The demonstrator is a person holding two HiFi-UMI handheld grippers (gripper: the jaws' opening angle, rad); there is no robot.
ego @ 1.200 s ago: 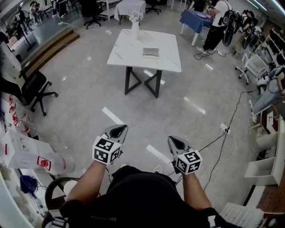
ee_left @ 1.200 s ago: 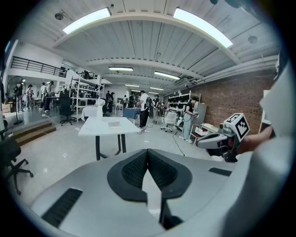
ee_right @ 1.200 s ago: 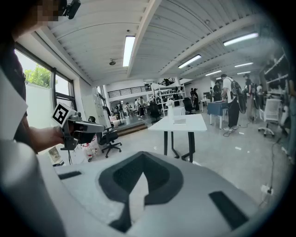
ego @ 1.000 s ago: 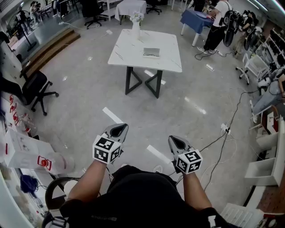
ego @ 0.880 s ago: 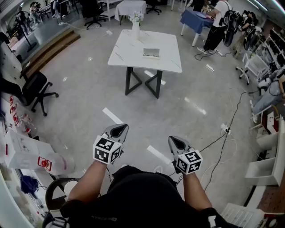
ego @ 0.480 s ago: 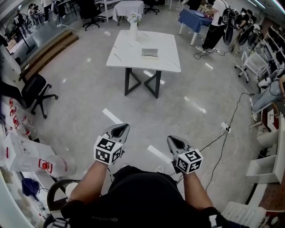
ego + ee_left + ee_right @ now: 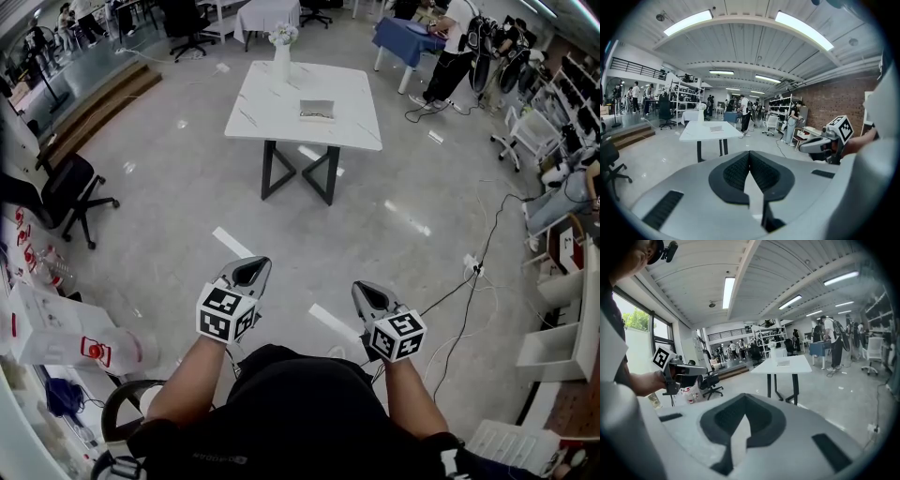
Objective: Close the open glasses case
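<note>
The glasses case (image 7: 317,110) is a small grey box lying on a white marble-top table (image 7: 272,108) far ahead across the floor. It is too far off to tell how its lid stands. It also shows small in the left gripper view as the case (image 7: 716,129) and in the right gripper view as the case (image 7: 783,363). My left gripper (image 7: 251,271) and right gripper (image 7: 367,296) are held at waist height, side by side, well short of the table. In both gripper views the left gripper (image 7: 749,157) and the right gripper (image 7: 744,401) have pads meeting at the tip, shut on nothing.
A white vase with flowers (image 7: 281,58) stands at the table's far edge. A black office chair (image 7: 66,192) is at the left, boxes and bottles (image 7: 56,328) at the near left. Cables (image 7: 469,300) trail over the floor at the right. People stand at the blue table (image 7: 403,37) behind.
The head view has shifted slightly, so the table sits a little higher in the picture. Both grippers hold the same pose, side by side and shut.
</note>
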